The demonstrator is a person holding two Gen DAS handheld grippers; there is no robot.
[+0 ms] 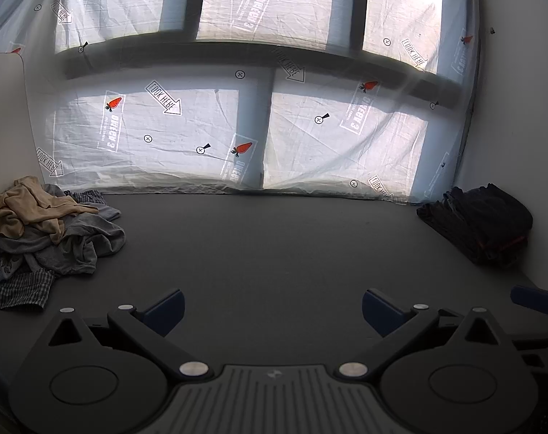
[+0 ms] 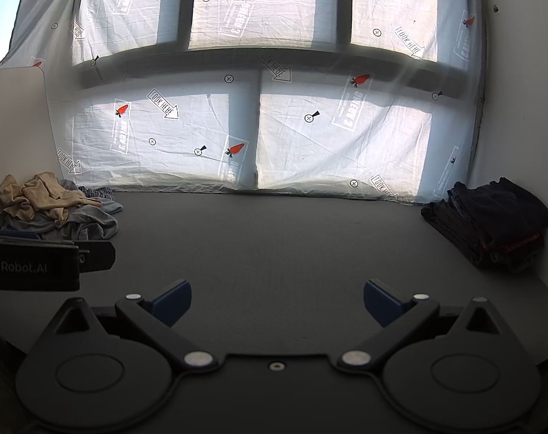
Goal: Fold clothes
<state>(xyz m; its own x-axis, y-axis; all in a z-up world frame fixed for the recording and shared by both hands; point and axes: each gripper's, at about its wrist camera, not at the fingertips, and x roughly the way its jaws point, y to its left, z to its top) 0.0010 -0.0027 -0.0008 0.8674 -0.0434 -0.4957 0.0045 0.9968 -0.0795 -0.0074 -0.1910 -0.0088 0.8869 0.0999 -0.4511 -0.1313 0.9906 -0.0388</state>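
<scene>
A heap of unfolded clothes point(image 1: 38, 228) lies at the table's far left: a tan garment on top, grey ones and a checked one under it. It also shows in the right wrist view point(image 2: 60, 206). A stack of dark folded clothes point(image 1: 480, 224) sits at the far right, also in the right wrist view point(image 2: 491, 220). My left gripper point(image 1: 273, 311) is open and empty over the bare dark table point(image 1: 274, 246). My right gripper point(image 2: 277, 302) is open and empty too. The left gripper's body point(image 2: 38, 260) shows at the left of the right wrist view.
A white printed sheet point(image 1: 237, 126) hangs over the window behind the table. A white wall stands on the right, a pale panel point(image 1: 2, 115) on the left. The right gripper's blue fingertip point(image 1: 534, 298) shows at the right edge of the left wrist view.
</scene>
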